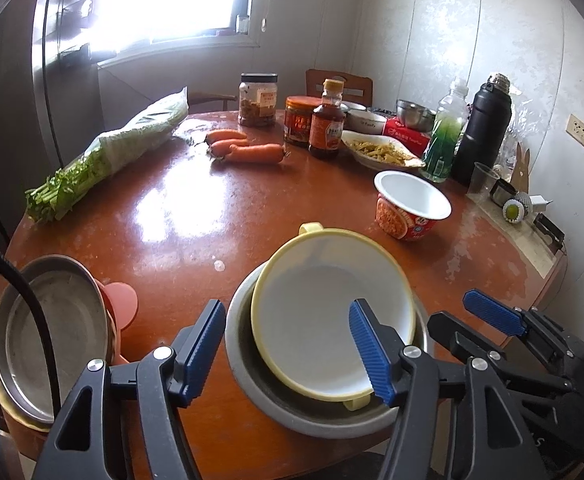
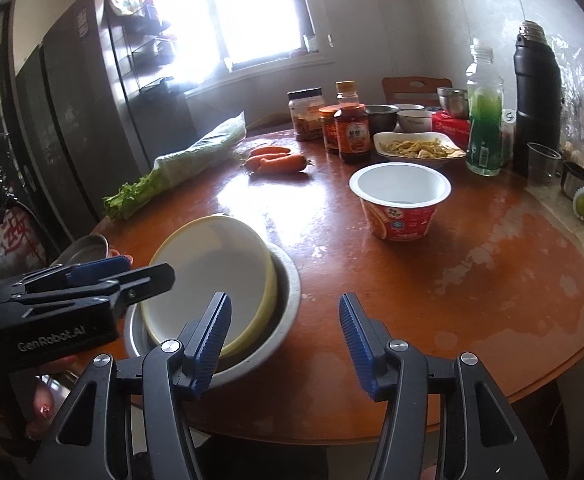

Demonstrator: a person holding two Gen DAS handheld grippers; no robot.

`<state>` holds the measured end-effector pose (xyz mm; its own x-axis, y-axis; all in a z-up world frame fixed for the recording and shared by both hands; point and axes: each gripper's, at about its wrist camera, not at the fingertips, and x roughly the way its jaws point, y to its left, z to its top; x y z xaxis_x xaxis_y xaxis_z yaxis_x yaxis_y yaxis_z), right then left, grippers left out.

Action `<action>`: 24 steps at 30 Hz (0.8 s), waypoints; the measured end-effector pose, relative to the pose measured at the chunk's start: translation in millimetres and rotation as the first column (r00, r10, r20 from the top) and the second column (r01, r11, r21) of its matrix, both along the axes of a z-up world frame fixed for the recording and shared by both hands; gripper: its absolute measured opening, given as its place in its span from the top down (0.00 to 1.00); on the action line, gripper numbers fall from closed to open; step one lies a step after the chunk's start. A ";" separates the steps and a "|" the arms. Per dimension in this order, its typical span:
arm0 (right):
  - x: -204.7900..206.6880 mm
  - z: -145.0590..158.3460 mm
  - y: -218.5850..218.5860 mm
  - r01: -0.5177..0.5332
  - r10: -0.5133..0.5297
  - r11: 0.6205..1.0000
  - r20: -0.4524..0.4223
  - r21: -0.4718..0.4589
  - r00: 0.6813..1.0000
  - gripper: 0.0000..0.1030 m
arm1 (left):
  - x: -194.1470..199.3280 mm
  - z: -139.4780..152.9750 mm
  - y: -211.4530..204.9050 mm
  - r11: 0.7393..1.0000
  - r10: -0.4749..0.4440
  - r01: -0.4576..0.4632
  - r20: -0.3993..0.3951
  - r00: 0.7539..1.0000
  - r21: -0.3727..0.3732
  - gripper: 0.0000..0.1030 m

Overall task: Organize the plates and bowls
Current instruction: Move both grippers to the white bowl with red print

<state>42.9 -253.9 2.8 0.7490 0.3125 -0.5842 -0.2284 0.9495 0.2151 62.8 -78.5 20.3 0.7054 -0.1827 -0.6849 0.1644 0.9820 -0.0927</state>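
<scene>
The left hand-held gripper (image 1: 287, 350) stands open: one blue pad sits over the interior of the yellow-rimmed bowl (image 1: 324, 312), the other outside it to the left, and neither presses on the rim. The right hand-held gripper (image 2: 285, 344) is likewise open and holds nothing; its left pad lies at the near edge of the metal basin (image 2: 287, 280) and its right pad hangs over bare tabletop (image 2: 472, 280). The yellow-rimmed bowl is nested, slightly tilted, inside the metal basin at the near edge of the tabletop. To the left of this pair, a metal plate (image 1: 51, 332) rests on a stack that includes a pink piece and a yellow-rimmed dish. Beyond the nest stands an empty instant-noodle cup (image 2: 400, 204); farther back are carrots (image 1: 247, 148), a bag of greens (image 1: 119, 148), sauce jars, a dish of food (image 1: 380, 150), small bowls and bottles. Judged from this layout, the nesting step is complete and both tools are released. The next move calls for selecting another loose vessel, probably the instant-noodle cup or a rear bowl, and approaching its rim with the pads astride the wall.
</scene>
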 end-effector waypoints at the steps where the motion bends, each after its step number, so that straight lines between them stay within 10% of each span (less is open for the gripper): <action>1: 0.4 -0.1 -2.4 0.003 -0.003 1.000 0.001 0.005 1.000 0.44 | 0.4 1.6 -1.0 1.000 0.000 0.000 0.003 1.000 0.001 0.37; 24: 50.5 10.3 -84.9 0.177 -0.177 0.984 0.002 0.035 0.984 0.33 | 68.6 33.7 -78.5 0.994 -0.106 0.105 0.008 0.994 0.010 0.31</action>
